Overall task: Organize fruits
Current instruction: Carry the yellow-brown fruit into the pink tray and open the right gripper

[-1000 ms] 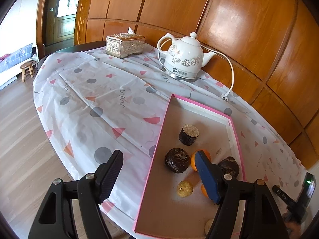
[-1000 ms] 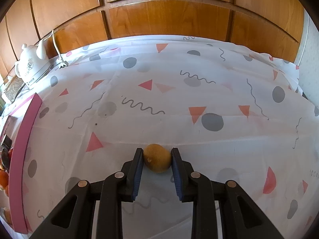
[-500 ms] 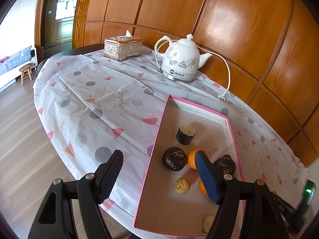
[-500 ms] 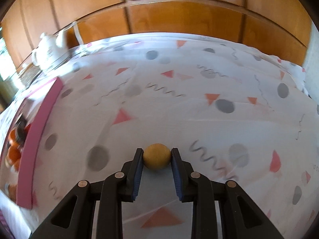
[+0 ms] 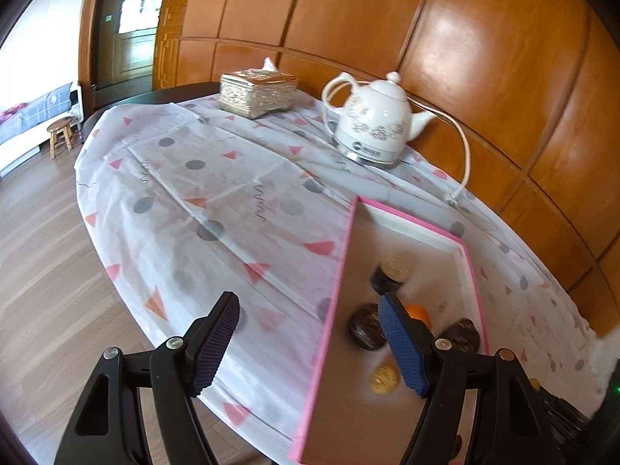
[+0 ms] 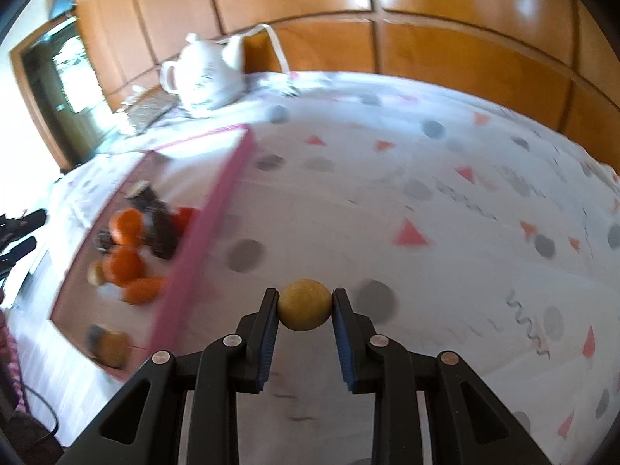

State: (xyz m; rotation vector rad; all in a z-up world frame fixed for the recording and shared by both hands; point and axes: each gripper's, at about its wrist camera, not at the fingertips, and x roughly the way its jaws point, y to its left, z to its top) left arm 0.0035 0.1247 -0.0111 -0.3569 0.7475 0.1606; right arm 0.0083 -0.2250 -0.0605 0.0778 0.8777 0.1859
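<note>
Right wrist view: the right gripper [image 6: 305,306] has a small round yellow-brown fruit [image 6: 305,304] pinched squarely between its blue pads, carried clear above the patterned tablecloth [image 6: 426,209]. The gripper tilts downward, pointing over the cloth just right of the pink-rimmed tray [image 6: 217,209]. The tray is blurred, but orange fruits [image 6: 124,265] and dark ones [image 6: 162,228] can be made out lying together inside it.

Over to the left wrist view: the left gripper [image 5: 310,343] hangs with its jaws spread wide and nothing between them, angled down over the tray's near left rim [image 5: 329,333]. One finger sits over the cloth, the other over the tray floor. Beyond it lie dark round fruits [image 5: 366,331], an orange one [image 5: 418,314] partly hidden behind the finger, and a small golden one [image 5: 384,378].

Writing? There is a dark label on the base of the white kettle [image 5: 374,124], too small to read. A patterned tissue box [image 5: 257,93] stands beside the kettle.
</note>
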